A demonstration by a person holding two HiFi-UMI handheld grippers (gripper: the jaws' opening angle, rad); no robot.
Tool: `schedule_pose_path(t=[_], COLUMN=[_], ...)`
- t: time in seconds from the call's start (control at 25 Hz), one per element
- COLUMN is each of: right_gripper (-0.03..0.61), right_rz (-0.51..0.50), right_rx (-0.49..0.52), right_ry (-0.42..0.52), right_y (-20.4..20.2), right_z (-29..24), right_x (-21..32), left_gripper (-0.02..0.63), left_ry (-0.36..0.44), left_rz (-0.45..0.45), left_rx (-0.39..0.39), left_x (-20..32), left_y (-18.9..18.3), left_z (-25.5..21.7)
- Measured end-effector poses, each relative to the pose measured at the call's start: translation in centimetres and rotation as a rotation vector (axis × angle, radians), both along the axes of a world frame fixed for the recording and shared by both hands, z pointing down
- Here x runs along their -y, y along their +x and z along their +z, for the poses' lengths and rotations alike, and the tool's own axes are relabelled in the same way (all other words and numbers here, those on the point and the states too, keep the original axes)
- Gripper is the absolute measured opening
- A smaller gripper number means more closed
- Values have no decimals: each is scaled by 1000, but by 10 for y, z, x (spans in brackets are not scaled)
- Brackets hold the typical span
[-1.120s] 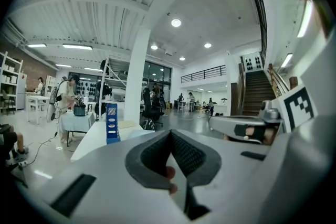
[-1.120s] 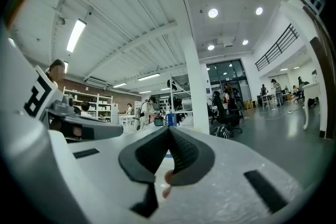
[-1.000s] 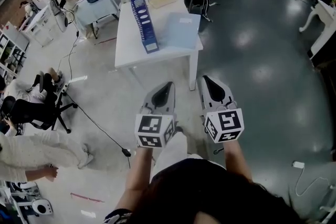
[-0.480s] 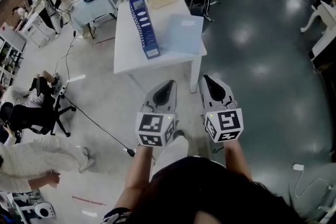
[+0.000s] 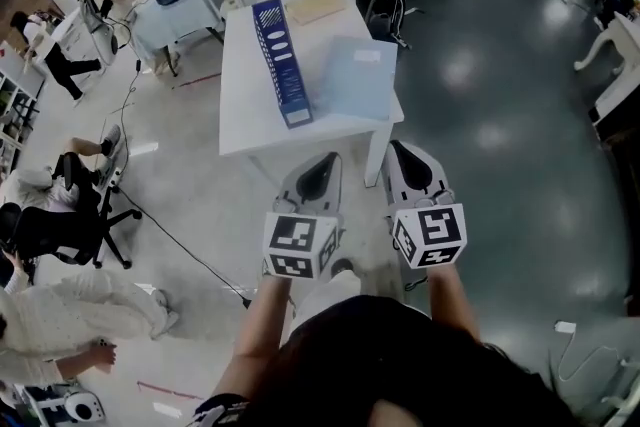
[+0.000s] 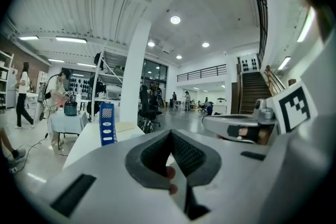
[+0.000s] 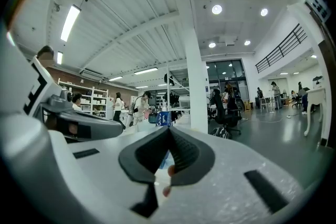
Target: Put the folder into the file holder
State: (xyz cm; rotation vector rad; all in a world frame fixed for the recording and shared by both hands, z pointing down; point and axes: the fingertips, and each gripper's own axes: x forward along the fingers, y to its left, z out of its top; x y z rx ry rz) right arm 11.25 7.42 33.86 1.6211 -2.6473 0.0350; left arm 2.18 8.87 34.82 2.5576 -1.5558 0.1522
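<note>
Standing short of the tabletop (image 5: 250, 110); judged step: approach, no grasp begun.
File holder (image 5: 281, 61) upright on the tabletop; folder (image 5: 357, 78) flat just beside it; both well ahead of left claw (image 5: 325, 159) and right claw (image 5: 400, 153), each closed tight and empty; next move calls for opening a claw at the folder's edge.

Ceiling lights (image 6: 175, 20), floor (image 5: 470, 70) glare, fisheye edges

I see the folder (image 5: 358, 78), pale blue with a small white label, lying flat and closed near the right edge of the white worktop (image 5: 248, 120). The file holder (image 5: 281, 60), dark blue with white ovals, stands upright just left of it.
</note>
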Motion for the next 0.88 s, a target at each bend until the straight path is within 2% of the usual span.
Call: schedule_pose_path(t=[0.88], right_gripper=[0], right_rz=[73], right_rx=[-1], right_ry=[-29], right_y=[-34], right_z=[7], right_x=[84], left_gripper=[6], left_ry=[-28], left_rz=[82], left_rx=[-8], left_x=[77], left_y=[-34], left_z=[18])
